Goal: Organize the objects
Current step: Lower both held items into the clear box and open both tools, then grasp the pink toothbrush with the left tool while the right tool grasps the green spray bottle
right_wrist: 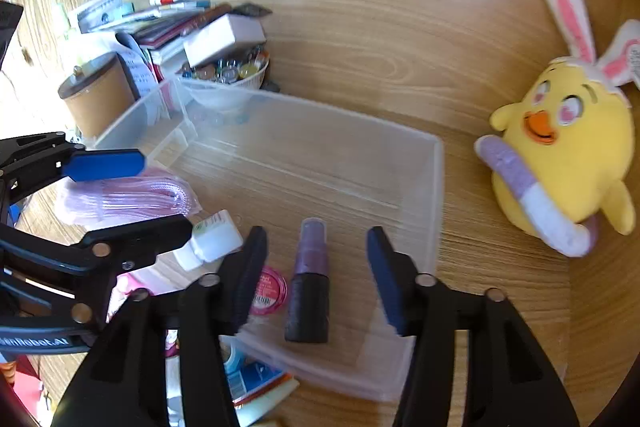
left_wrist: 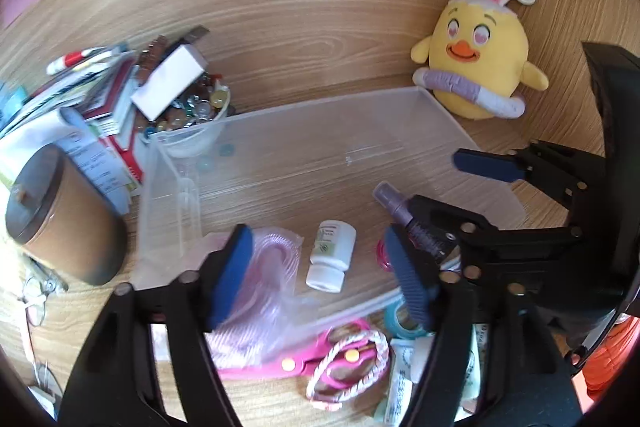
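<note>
A clear plastic bin (left_wrist: 400,107) (right_wrist: 438,179) lies on the wooden desk. Inside it lie a white pill bottle (left_wrist: 330,255) (right_wrist: 210,241), a purple spray bottle (right_wrist: 308,279) (left_wrist: 400,211), a small pink round tin (right_wrist: 270,289) and a pink bagged item (left_wrist: 272,267) (right_wrist: 132,199). My left gripper (left_wrist: 320,267) is open over the pill bottle and the pink bag. My right gripper (right_wrist: 318,275) is open, with a finger on either side of the spray bottle and not touching it. The right gripper also shows in the left wrist view (left_wrist: 460,203).
A yellow chick plush (left_wrist: 480,67) (right_wrist: 568,155) sits right of the bin. A bowl of beads (left_wrist: 192,115), stacked books and a brown lidded canister (left_wrist: 60,215) stand at the left. Pink scissors (left_wrist: 320,355), a tape roll and packets lie in front of the bin.
</note>
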`<state>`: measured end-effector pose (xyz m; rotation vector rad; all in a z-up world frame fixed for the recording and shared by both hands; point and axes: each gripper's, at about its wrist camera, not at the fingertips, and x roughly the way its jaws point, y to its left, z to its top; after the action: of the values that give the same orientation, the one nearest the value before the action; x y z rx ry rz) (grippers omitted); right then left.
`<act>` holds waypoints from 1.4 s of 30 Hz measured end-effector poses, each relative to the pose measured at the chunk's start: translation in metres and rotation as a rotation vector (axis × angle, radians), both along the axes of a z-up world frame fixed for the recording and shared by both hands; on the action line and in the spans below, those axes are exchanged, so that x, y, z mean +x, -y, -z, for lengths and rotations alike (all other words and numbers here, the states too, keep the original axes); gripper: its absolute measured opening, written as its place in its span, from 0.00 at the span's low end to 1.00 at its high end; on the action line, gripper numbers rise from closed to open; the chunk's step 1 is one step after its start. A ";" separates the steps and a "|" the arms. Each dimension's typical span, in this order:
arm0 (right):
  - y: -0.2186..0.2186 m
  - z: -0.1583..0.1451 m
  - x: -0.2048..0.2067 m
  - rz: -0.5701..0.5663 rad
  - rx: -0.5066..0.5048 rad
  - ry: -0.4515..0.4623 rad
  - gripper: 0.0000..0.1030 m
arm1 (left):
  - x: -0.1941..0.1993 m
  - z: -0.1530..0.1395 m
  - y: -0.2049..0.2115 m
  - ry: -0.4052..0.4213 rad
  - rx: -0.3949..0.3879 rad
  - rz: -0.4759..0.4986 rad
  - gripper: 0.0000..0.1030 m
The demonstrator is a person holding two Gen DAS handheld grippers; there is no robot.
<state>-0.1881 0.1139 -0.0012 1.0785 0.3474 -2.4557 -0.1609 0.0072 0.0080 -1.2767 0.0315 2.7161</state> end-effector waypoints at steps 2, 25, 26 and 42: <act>-0.003 -0.007 0.009 0.007 0.002 -0.029 0.58 | 0.009 -0.007 0.002 -0.023 -0.003 -0.007 0.75; -0.034 0.029 0.129 0.035 -0.045 0.044 0.76 | 0.126 0.041 -0.001 0.049 0.024 0.053 0.91; -0.038 0.032 0.131 0.044 -0.054 0.058 0.76 | 0.130 0.043 -0.003 0.047 0.028 0.062 0.91; -0.079 0.054 0.151 0.100 -0.102 0.141 0.37 | 0.140 0.071 -0.029 0.082 0.061 0.137 0.26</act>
<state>-0.0369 0.1928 -0.0550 1.2432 0.1251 -2.4371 -0.0210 0.0362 -0.0632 -1.3159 0.0264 2.5289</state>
